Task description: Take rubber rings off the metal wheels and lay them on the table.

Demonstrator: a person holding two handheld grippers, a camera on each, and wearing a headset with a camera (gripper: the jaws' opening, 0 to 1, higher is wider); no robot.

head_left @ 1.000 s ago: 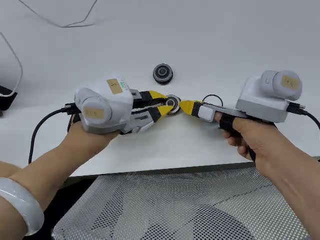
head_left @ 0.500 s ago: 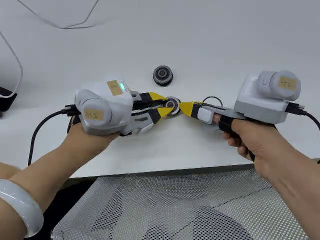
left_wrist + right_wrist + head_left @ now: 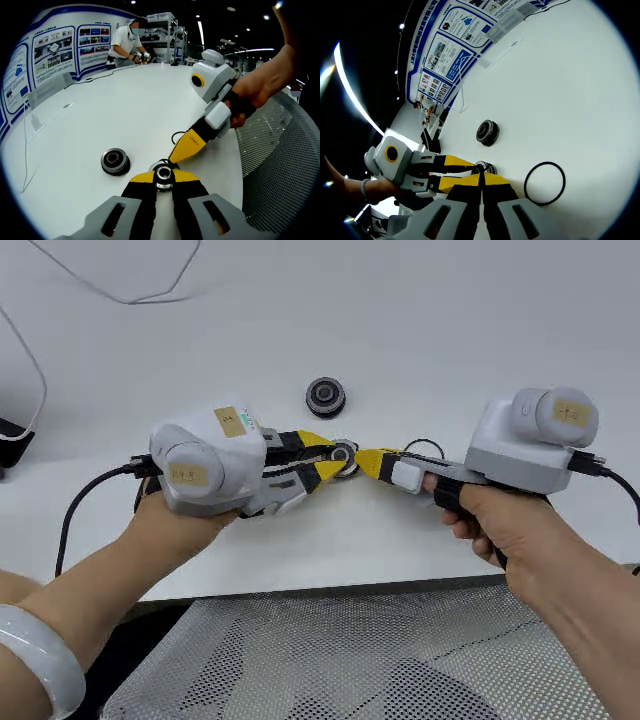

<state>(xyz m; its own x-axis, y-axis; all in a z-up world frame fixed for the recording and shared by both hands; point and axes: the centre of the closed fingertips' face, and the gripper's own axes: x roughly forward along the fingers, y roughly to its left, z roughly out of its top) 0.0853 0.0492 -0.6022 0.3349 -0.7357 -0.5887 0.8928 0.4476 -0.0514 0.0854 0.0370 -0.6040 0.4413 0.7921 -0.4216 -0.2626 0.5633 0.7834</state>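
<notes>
Standing by the white table [image 3: 470, 330], I see the person holding both grippers tip to tip just above its near edge. The left gripper [image 3: 333, 456] has its yellow-tipped jaws clamped on a small metal wheel [image 3: 346, 452], held a little off the surface. From the right, the right gripper [image 3: 362, 460] comes in with its jaws pressed together, their point touching the black rubber ring on that wheel's rim. I cannot tell whether the ring is actually pinched between them.

A loose rubber ring [image 3: 525, 183] lies flat on the table just beyond the right gripper, near the held wheel but not touching it. Farther out, well apart from both grippers, a second wheel [image 3: 325, 396] sits on the table with dark rubber around it.

A grey mesh seat [image 3: 350, 660] lies below the table's near edge, and a thin cable [image 3: 130, 302] loops across the far left.
</notes>
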